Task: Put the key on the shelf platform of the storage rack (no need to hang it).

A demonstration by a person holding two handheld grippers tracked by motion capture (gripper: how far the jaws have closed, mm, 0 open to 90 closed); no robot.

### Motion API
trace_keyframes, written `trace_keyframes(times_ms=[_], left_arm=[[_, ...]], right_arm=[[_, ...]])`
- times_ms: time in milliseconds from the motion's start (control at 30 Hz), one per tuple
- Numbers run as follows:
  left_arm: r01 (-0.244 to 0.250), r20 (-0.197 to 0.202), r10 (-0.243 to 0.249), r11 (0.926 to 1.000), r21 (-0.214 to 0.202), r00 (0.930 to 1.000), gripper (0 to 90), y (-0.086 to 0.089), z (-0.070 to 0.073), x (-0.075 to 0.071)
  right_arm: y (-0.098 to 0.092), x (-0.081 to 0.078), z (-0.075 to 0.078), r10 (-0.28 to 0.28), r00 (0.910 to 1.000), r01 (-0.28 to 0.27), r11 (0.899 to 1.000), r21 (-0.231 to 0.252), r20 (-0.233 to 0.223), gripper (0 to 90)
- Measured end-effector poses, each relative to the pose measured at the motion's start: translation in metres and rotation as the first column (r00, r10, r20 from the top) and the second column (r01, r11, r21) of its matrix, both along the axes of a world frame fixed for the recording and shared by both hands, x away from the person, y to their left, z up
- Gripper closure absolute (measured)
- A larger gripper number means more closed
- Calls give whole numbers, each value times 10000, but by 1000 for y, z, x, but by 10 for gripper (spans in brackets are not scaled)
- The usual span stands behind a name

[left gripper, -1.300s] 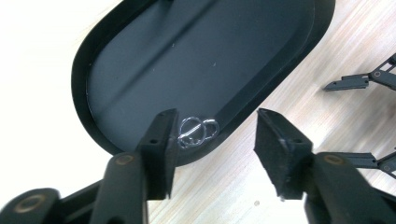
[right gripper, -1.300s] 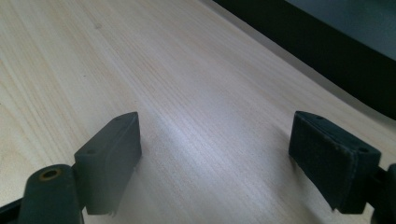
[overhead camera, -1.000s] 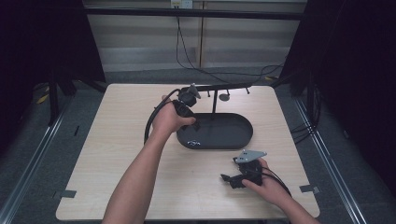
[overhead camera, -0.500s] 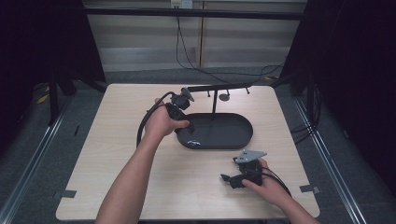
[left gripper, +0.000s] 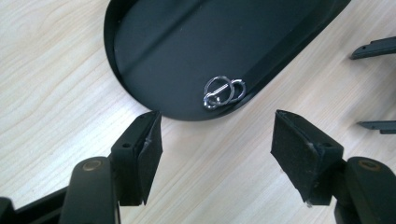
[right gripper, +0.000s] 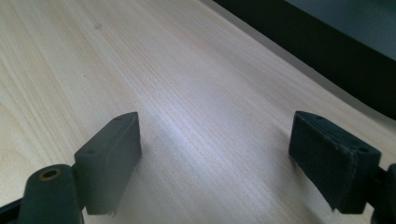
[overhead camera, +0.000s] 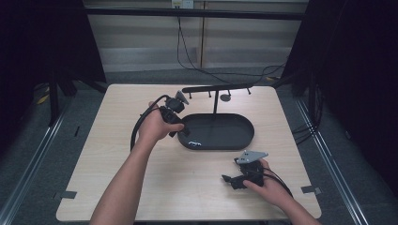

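Both hand-held grippers spread wide, pinching nothing.
We find the left hand-held gripper (left gripper: 215,140) beside the black tray (left gripper: 154,51); apparently linked metal rings (left gripper: 223,91) lie inside its rim. The right hand-held gripper (right gripper: 215,158) hovers over bare bench (right gripper: 187,93).

Light wooden table (overhead camera: 117,154), rounded corners | black oval tray (overhead camera: 244,136) lies at centre, toward the far side | thin black stand (overhead camera: 215,89) rises at tray's far edge | tape strips (overhead camera: 65,194) near front corners
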State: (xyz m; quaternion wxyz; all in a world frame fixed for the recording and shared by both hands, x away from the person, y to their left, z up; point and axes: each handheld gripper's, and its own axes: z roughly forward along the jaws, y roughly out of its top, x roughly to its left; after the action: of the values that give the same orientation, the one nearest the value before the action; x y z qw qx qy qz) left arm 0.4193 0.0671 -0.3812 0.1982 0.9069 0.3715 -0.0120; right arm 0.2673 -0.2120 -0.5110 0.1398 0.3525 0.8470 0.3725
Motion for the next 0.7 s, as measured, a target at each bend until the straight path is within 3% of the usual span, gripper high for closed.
trace_keyframes(times_ms=[700], left_arm=[[-361,0,361,9992,-186,9993,326,35,-5,-8]], right_arm=[[0,0,0,16,10000,-16,10000,-3,3,164]])
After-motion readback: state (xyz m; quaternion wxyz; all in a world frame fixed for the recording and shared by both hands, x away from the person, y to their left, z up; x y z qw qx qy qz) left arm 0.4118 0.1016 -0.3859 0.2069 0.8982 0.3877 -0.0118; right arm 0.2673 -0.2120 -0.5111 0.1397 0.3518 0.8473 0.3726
